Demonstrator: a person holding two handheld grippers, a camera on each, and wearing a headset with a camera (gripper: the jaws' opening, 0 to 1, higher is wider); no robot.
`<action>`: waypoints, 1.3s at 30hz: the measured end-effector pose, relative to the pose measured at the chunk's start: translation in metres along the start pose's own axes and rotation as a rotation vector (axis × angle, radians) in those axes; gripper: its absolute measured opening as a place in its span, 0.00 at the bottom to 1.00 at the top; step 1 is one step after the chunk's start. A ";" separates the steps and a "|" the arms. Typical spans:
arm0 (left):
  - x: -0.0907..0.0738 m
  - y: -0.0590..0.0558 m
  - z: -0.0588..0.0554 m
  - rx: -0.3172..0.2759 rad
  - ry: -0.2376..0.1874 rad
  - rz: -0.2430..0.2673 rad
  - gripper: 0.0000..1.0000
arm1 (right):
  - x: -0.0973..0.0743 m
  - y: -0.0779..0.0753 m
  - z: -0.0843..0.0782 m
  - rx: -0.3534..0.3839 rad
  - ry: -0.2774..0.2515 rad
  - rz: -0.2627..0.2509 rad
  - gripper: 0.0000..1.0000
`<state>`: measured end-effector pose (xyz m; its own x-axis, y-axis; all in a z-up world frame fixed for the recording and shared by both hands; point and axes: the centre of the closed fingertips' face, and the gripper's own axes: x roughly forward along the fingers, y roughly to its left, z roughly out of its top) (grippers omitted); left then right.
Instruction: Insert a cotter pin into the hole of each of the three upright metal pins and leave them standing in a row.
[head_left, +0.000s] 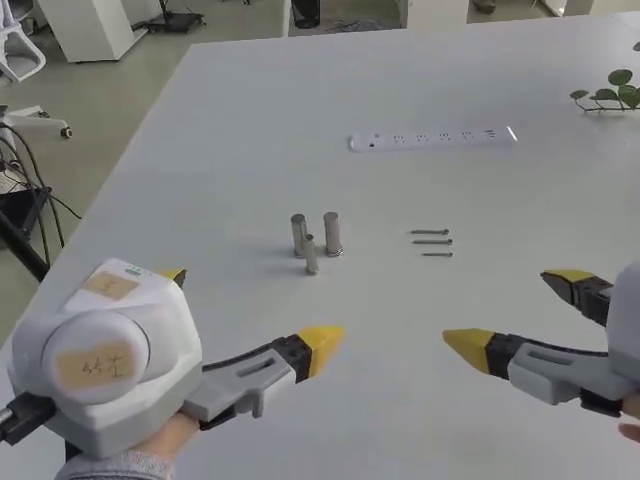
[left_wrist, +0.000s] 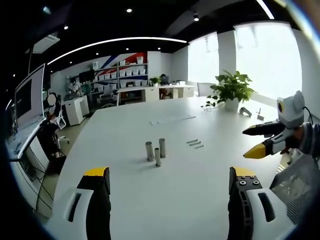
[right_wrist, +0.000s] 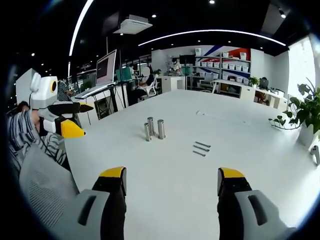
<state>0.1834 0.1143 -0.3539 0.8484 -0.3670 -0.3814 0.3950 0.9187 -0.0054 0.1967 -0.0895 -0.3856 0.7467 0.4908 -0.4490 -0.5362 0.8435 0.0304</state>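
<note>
both spread and empty: left claw (head_left: 247, 307), right claw (head_left: 515, 312)
three pins (head_left: 315, 240) stand clustered on the counter (head_left: 250, 150), cotter pins (head_left: 432, 242) nearby

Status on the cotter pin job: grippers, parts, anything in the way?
Left gripper, right gripper both open, empty. Three metal pins upright, bunched, not in a row. Cotter pins loose on table beside them, none inserted. Nothing in the way.

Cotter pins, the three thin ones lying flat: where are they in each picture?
Head view: cotter pins just right of centre.
Left gripper view: cotter pins just right of centre.
Right gripper view: cotter pins right of centre.
Shared landmark: the upright metal pins, to their left in every view.
</note>
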 end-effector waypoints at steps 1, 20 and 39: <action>0.000 0.000 0.001 -0.004 -0.005 -0.002 0.98 | 0.003 0.000 0.002 0.006 -0.002 0.007 0.72; 0.001 0.002 0.002 0.007 -0.013 -0.004 0.96 | 0.078 0.025 0.029 -0.092 0.013 0.197 0.57; 0.008 0.006 0.002 0.001 -0.018 0.009 0.93 | 0.162 0.061 0.047 -0.114 -0.021 0.357 0.40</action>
<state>0.1926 0.1166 -0.3552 0.8582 -0.3612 -0.3647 0.3876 0.9218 -0.0008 0.3038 0.0517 -0.4148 0.5122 0.7550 -0.4094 -0.8037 0.5894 0.0816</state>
